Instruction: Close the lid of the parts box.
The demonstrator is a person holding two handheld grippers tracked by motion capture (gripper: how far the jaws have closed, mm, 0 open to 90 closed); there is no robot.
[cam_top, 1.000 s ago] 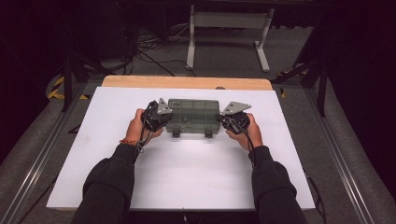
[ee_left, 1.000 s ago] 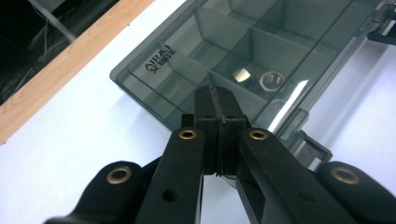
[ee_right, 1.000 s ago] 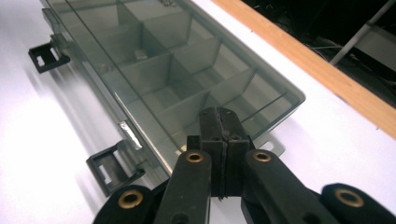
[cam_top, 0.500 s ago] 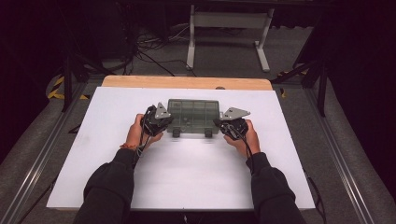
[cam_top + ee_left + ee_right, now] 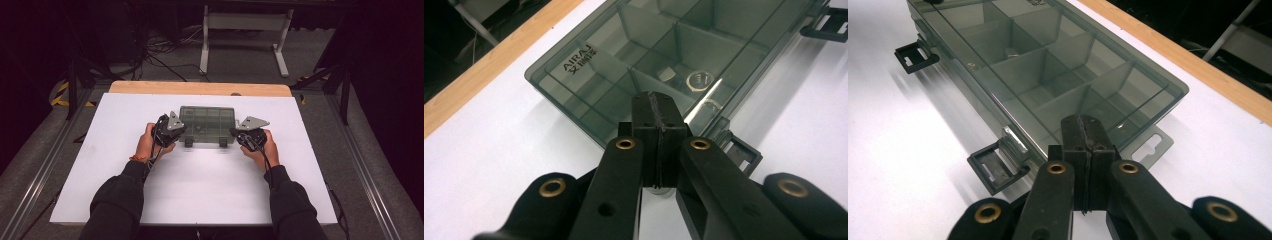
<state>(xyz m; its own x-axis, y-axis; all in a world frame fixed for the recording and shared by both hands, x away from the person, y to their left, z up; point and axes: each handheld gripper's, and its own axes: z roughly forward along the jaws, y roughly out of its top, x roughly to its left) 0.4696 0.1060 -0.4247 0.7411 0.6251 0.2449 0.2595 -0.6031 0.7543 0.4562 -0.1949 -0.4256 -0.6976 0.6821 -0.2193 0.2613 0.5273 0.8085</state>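
A smoky translucent compartment box (image 5: 207, 124) lies with its lid down in the middle of the white table top. Its two front latches (image 5: 189, 142) (image 5: 223, 142) hang unfastened. My left gripper (image 5: 173, 131) is at the box's left front corner, jaws shut on nothing, with the tips (image 5: 658, 102) over the lid edge (image 5: 624, 115). A metal nut (image 5: 698, 79) lies in a compartment just beyond. My right gripper (image 5: 240, 134) is at the right front corner, also shut and empty, its tips (image 5: 1082, 125) over the lid (image 5: 1038, 65) beside an open latch (image 5: 997, 170).
The white board (image 5: 200, 200) covers the table, with a wooden strip (image 5: 200, 88) along its far edge. A hang tab (image 5: 1154, 144) sticks out from the box's right end. Cables and a white stand (image 5: 245, 30) are on the floor beyond.
Both hands have slid slightly toward the person along the box's ends. The box has not moved and both jaws stay shut.
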